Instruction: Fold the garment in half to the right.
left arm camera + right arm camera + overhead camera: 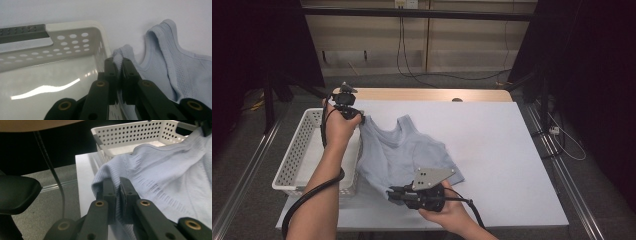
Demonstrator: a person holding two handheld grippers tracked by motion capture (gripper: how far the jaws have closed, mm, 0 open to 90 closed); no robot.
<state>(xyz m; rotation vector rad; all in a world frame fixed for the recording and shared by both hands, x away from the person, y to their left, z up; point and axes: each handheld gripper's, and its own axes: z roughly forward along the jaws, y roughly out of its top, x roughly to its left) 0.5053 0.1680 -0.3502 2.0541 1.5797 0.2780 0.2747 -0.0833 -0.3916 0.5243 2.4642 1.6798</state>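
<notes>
White table (492,150) under dim surroundings, dark curtains at both sides. Left gripper (118,60) pinching a shoulder strap of the pale blue tank top (404,150) just beside the white basket (294,155) rim; right gripper (117,181) clamped on the hem, near the basket's front corner. Probably mid-lift. Next: raising both ends together, swinging over the basket, then letting go.

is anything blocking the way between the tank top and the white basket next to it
Nothing visible does. The light blue tank top is pinched at a strap by the left gripper and at the hem by the right gripper. The white basket sits right beside it, and the left gripper's fingers are already at its rim.
</notes>
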